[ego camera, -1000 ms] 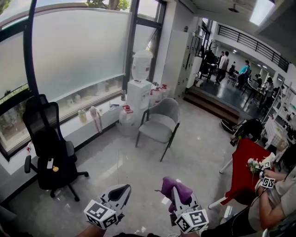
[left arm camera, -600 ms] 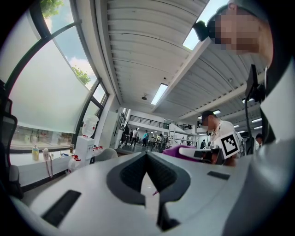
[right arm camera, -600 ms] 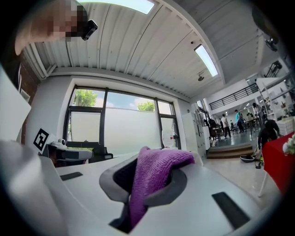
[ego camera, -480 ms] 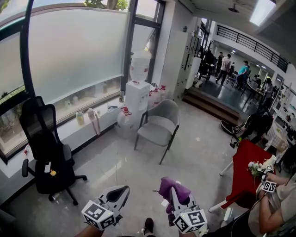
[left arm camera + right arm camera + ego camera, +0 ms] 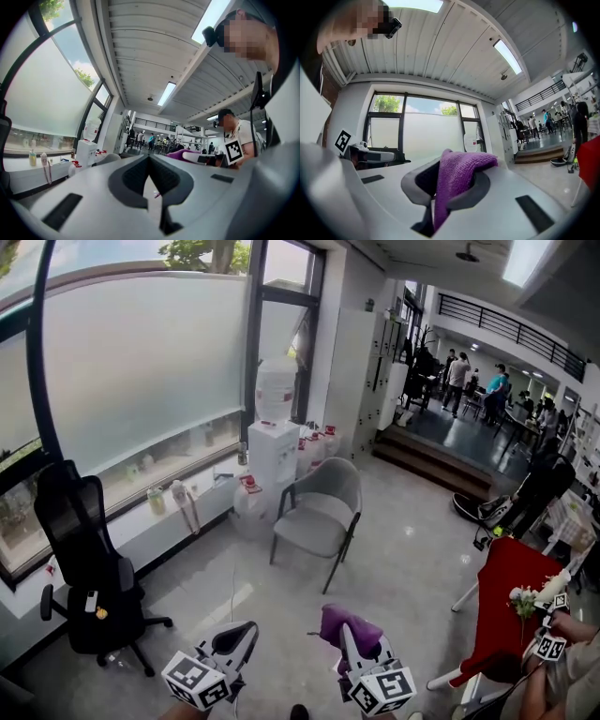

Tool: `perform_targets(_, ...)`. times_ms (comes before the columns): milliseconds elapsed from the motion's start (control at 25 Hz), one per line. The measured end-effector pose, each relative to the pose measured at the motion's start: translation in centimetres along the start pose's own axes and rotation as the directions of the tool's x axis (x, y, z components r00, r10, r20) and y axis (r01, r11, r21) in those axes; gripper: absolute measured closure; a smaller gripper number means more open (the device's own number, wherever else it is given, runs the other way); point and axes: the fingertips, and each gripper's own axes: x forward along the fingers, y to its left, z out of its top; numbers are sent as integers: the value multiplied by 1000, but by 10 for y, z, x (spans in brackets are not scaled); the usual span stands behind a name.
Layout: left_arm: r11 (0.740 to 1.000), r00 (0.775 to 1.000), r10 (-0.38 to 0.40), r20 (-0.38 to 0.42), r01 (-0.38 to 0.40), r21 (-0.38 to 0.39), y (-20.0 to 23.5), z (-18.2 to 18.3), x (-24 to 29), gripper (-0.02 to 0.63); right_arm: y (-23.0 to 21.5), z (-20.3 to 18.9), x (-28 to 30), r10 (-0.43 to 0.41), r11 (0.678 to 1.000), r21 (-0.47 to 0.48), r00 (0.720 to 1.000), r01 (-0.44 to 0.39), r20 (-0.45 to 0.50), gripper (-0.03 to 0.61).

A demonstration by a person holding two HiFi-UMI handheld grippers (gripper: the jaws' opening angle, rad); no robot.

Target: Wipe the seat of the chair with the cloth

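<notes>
A grey armchair stands on the pale floor ahead of me, its seat bare. Both grippers hang low in the head view, well short of the chair. My right gripper is shut on a purple cloth. In the right gripper view the cloth bulges out over the right gripper and hangs down between the dark pads. My left gripper is shut with nothing in it. In the left gripper view the left gripper shows its pads meeting at the tip.
A black office chair stands at the left by the window. Behind the grey chair is a white water dispenser with bottles beside it. At the right are a red chair and a person's arm holding marked grippers. Steps rise further back.
The view has shifted towards the grey chair, which now sits a little lower and nearer. Both grippers have sunk in the picture, still shut, the cloth still held.
</notes>
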Motion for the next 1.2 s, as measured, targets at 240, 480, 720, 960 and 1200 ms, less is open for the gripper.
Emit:
perform_targets(240, 1000, 1000, 2, 5, -2, 12, -2, 6, 53, 611, -48, 7, 18, 6, 1000, 2, 1000, -6, -3, 549)
perform_targets(480, 999, 1000, 31, 4, -31, 7, -3, 7, 100, 611, -92, 11, 34, 28, 1000, 1, 1000, -28, 1, 549)
perform_targets(720, 998, 998, 65, -10, -65, 11, -3, 2, 132, 611, -130, 8, 50, 41, 999, 1, 999, -41, -11, 549)
perform_targets(960, 998, 997, 66, -30, -65, 22, 11, -2, 149, 611, -142, 3, 68, 39, 999, 19, 999, -39, -9, 549)
perform_targets(1200, 999, 999, 47, -18, -47, 15, 37, 3, 172, 611, -150, -1, 100, 25, 1000, 7, 1000, -25, -10, 549)
